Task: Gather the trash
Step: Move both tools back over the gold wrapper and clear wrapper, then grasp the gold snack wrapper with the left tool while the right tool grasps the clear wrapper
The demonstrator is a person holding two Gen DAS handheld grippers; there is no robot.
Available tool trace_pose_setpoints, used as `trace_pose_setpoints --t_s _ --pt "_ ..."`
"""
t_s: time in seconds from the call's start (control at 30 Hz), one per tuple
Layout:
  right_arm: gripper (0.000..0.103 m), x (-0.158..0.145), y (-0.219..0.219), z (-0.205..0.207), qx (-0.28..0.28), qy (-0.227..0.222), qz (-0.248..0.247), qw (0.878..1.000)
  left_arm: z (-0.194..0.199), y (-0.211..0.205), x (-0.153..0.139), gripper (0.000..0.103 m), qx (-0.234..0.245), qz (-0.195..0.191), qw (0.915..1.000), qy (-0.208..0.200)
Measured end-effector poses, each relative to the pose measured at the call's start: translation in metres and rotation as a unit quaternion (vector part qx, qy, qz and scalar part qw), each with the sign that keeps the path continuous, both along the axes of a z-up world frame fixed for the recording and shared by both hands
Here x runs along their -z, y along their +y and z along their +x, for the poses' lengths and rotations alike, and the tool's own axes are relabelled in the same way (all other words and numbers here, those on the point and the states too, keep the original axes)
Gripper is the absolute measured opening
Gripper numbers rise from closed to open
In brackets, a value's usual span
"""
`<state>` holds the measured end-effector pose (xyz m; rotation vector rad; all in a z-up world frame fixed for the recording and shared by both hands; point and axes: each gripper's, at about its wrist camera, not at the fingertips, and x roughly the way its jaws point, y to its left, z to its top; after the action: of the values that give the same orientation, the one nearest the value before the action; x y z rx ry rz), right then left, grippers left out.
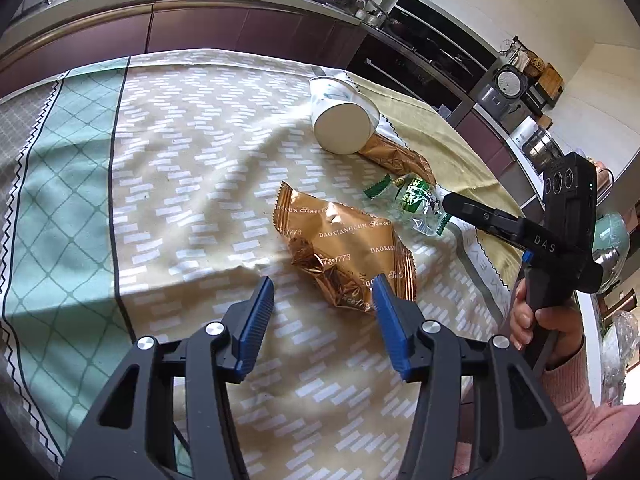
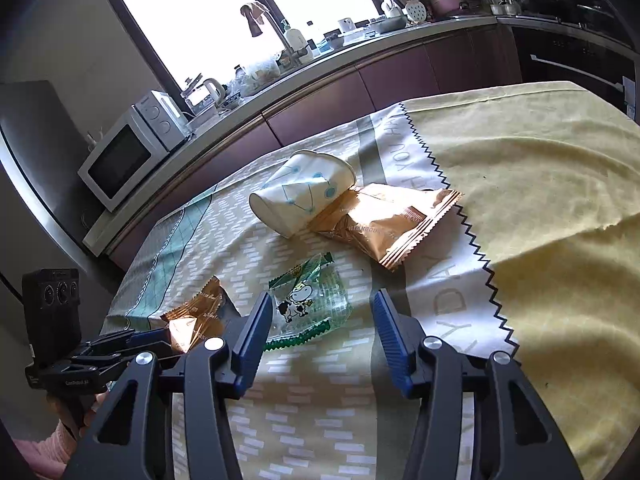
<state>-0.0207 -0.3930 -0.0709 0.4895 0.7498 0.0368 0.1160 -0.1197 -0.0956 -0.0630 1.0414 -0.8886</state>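
The left claw [image 1: 323, 294] stands wide, its ribbed blue pads [image 1: 258, 320] apart and holding nothing, low over a crumpled gold foil wrapper [image 1: 344, 252] with white lettering; the right pad's tip overlaps the wrapper's near edge, though contact cannot be told. The right claw [image 2: 322, 312] is likewise wide and empty, its pads either side of a clear plastic wrapper [image 2: 308, 306] — green-trimmed, with a cartoon cow printed on it — that lies flat on the table.

Beyond these lies a white paper cup [image 2: 300, 200] on its side, patterned with pale blue dots and lines, its flat round base toward the cameras. It rests against a second gold wrapper [image 2: 384, 220], flatter, with crimped, serrated ends.

The table is covered by a soft cloth [image 1: 192, 160] printed with small white dashes, a teal lattice band along one side and a plain yellow panel edged in black zigzag.

The left wrist view shows the right claw from the side, gripped by a hand [image 1: 532, 320] in a pink sleeve, its tip near the clear wrapper. Only the right wrist view shows a white microwave [image 2: 128, 152], a kettle [image 2: 210, 90] and bright windows — and the cow print.
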Motion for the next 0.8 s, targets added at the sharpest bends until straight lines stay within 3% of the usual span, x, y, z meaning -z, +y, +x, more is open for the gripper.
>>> trace_pose_setpoints --t_s 0.2,0.3,0.53,0.6,0.8 --pt "0.051 0.006 0.000 0.006 -0.009 0.004 0.014 1.000 0.010 -0.010 0.002 0.049 -0.006 -0.009 0.9997 0.022" --pt "0.048 0.010 0.001 0.008 -0.013 0.008 0.022 1.000 0.012 -0.014 0.004 0.035 -0.007 -0.006 0.9996 0.025" --pt "0.032 0.014 0.003 0.006 -0.021 0.009 0.029 0.999 0.010 -0.016 0.005 0.032 -0.009 -0.006 0.9996 0.024" --pt "0.019 0.013 0.004 0.006 -0.024 0.006 0.029 0.999 0.008 -0.017 0.005 0.032 -0.008 -0.005 0.9998 0.020" --pt "0.016 0.011 0.007 0.003 -0.027 0.000 0.029 0.999 0.000 -0.013 -0.004 0.027 -0.005 -0.015 0.9999 0.000"
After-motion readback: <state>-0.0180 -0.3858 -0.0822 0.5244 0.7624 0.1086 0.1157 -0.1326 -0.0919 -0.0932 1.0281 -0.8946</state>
